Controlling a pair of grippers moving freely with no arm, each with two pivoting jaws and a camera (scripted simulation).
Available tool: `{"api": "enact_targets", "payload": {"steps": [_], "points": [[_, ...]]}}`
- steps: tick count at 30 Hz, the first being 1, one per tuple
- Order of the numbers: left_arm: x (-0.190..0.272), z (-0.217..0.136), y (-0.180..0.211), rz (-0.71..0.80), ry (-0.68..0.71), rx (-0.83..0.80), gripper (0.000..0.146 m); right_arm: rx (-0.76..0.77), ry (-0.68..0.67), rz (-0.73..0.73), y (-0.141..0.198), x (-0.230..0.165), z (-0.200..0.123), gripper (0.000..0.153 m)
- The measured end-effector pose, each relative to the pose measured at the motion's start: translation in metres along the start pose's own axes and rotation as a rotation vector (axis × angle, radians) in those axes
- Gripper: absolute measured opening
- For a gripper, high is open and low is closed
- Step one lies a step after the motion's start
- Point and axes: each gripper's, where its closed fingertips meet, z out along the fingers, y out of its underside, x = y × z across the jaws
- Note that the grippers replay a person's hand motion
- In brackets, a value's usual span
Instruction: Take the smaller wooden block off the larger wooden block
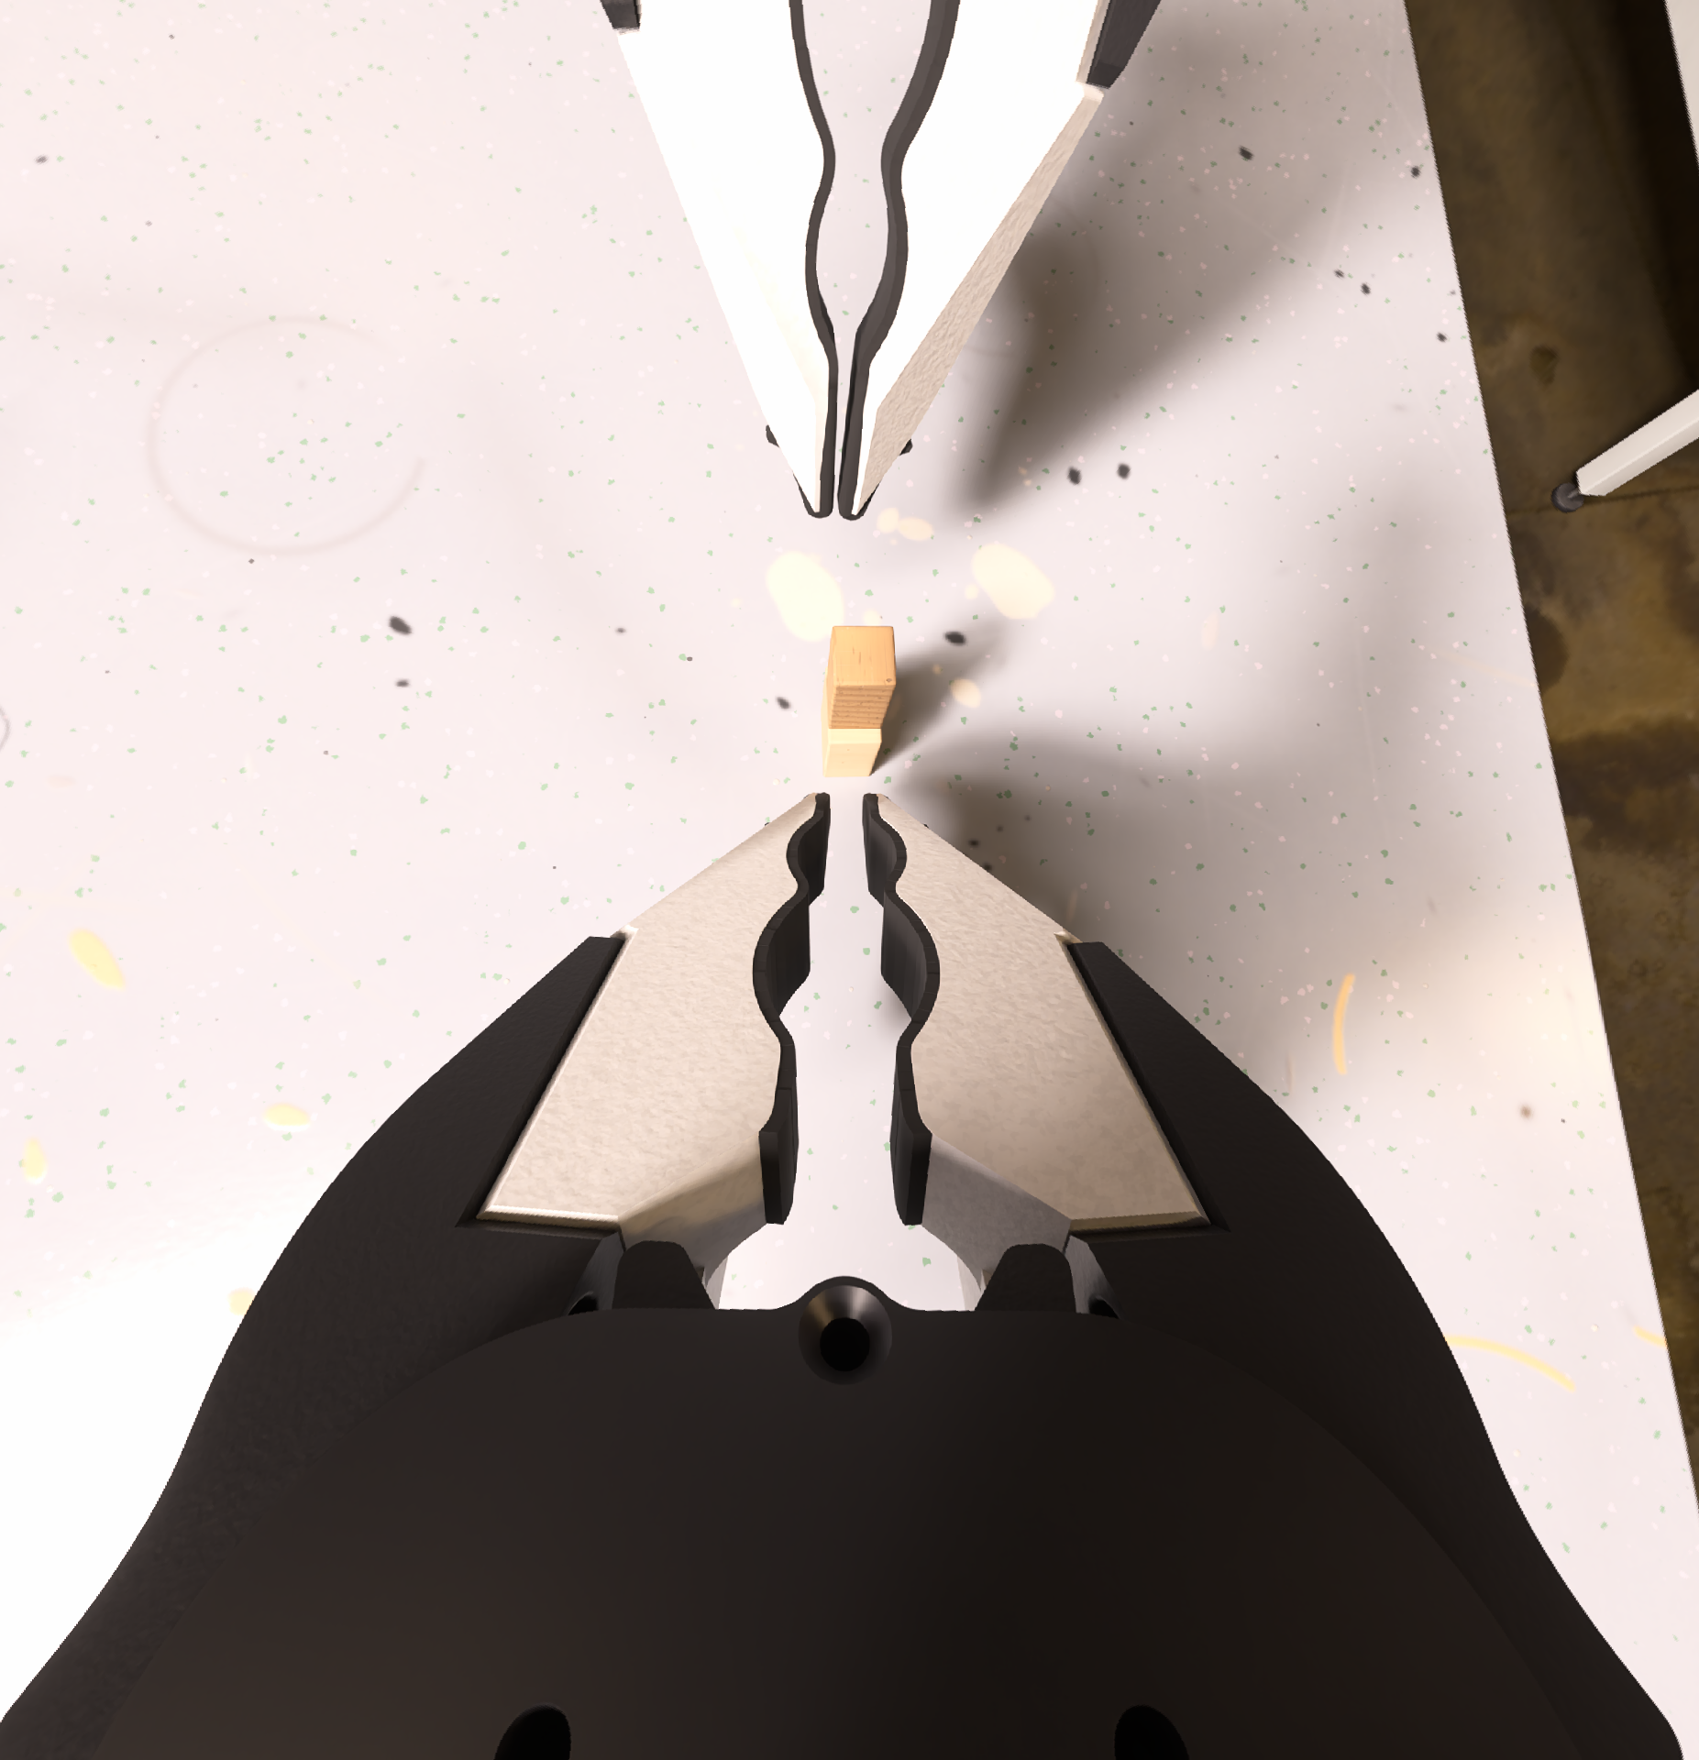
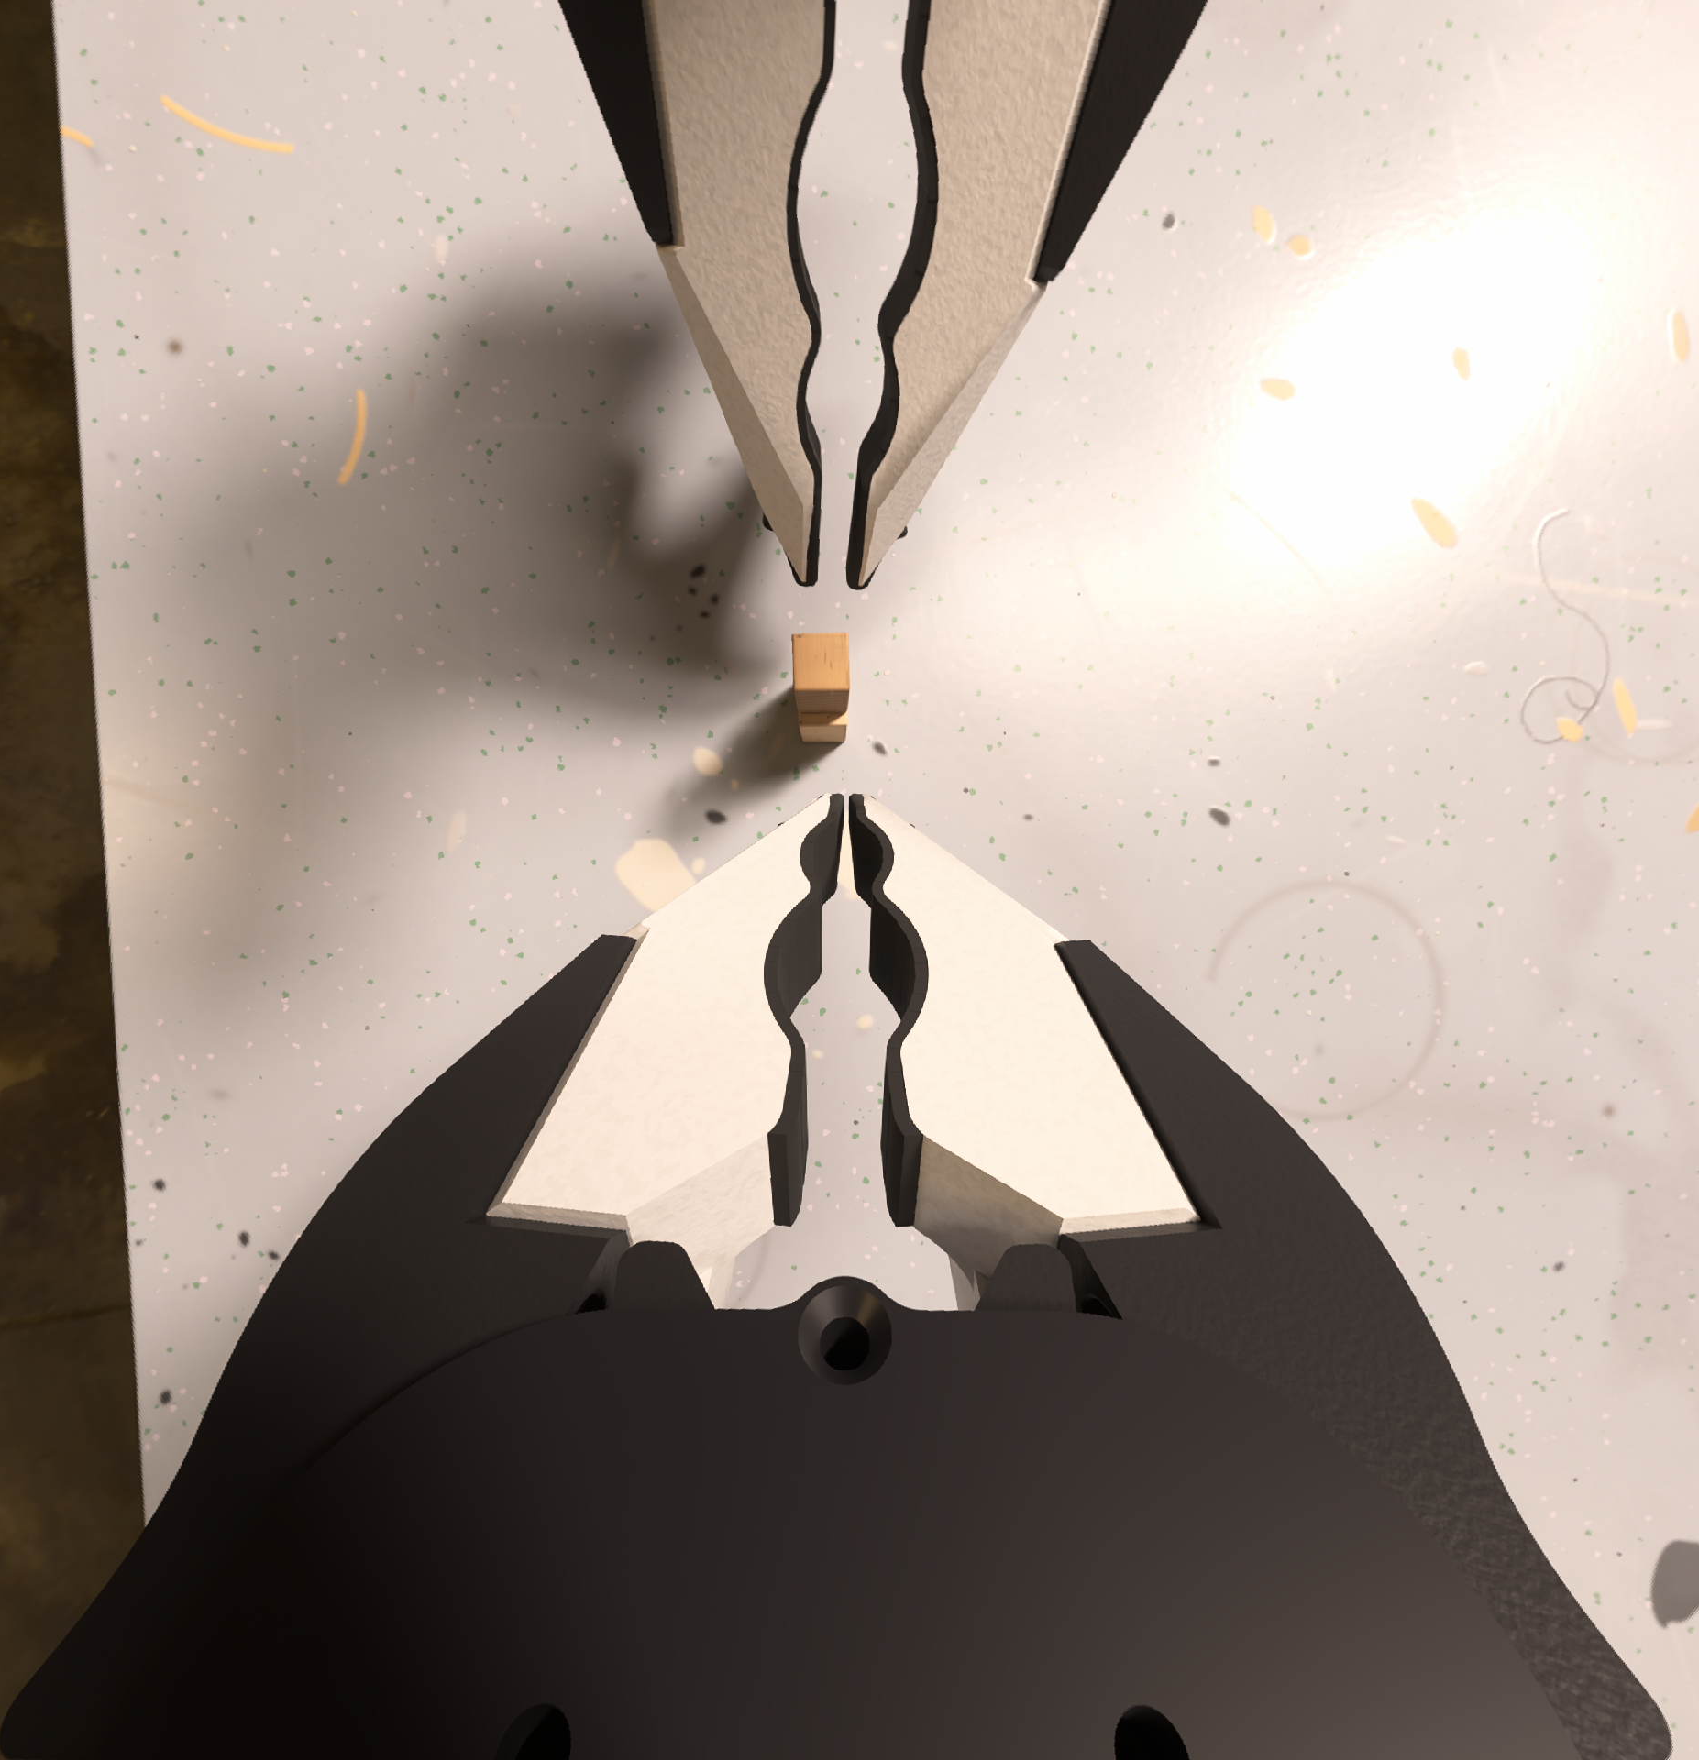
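Left wrist view: blocks (image 1: 858,705) beyond left gripper (image 1: 846,798).

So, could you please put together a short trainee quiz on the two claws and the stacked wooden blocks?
1. True or false: the right claw grips the tan block.
2. Whose tips stand wider apart? A) left claw B) right claw
3. Fill in: the tan block and the paler block touching it stand ___ the two claws, on the speckled table.
Key: 1 false, neither claw touches a block; 2 A, the right claw's tips nearly meet; 3 between.
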Motion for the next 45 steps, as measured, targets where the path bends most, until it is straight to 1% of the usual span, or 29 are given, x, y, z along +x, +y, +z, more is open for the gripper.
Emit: {"api": "enact_targets", "payload": {"steps": [3, 11, 19, 21, 25, 28, 33, 36, 39, 42, 45], "points": [[0.000, 0.000, 0.000, -0.001, 0.000, 0.000, 0.007, -0.018, 0.000, 0.012, 0.004, 0.001, 0.004, 0.001], [0.000, 0.000, 0.000, -0.006, 0.002, 0.004, 0.006, -0.065, 0.004, -0.019, 0.004, 0.000, 0.009, 0.002], [0.000, 0.000, -0.001, -0.008, 0.001, 0.005, 0.006, -0.093, -0.040, 0.043, 0.004, -0.003, 0.011, 0.002], [0.000, 0.000, -0.001, -0.008, 0.001, 0.004, 0.006, -0.085, -0.072, 0.086, 0.004, -0.003, 0.011, 0.002], [0.000, 0.001, -0.001, -0.004, -0.001, 0.004, 0.006, -0.030, -0.162, 0.244, 0.004, -0.001, 0.012, 0.002], [0.000, 0.001, -0.001, -0.005, 0.001, 0.006, 0.006, -0.041, -0.183, 0.285, 0.005, -0.001, 0.012, 0.002], [0.000, 0.001, -0.001, -0.001, 0.005, 0.007, 0.006, -0.093, -0.213, 0.286, 0.001, -0.005, 0.016, 0.002], [0.000, 0.001, -0.001, 0.008, 0.000, 0.005, 0.006, -0.107, -0.174, 0.233, 0.000, -0.005, 0.016, 0.002], [0.000, 0.001, -0.001, 0.017, -0.012, 0.002, 0.006, -0.088, -0.105, 0.185, -0.002, -0.001, 0.012, 0.002], [0.000, 0.001, -0.001, 0.020, -0.014, 0.001, 0.006, -0.012, -0.129, 0.216, -0.009, -0.002, 0.005, 0.006], [0.000, 0.001, -0.001, 0.020, -0.012, 0.001, 0.006, -0.031, -0.119, 0.178, -0.007, -0.004, 0.003, 0.007]]}}
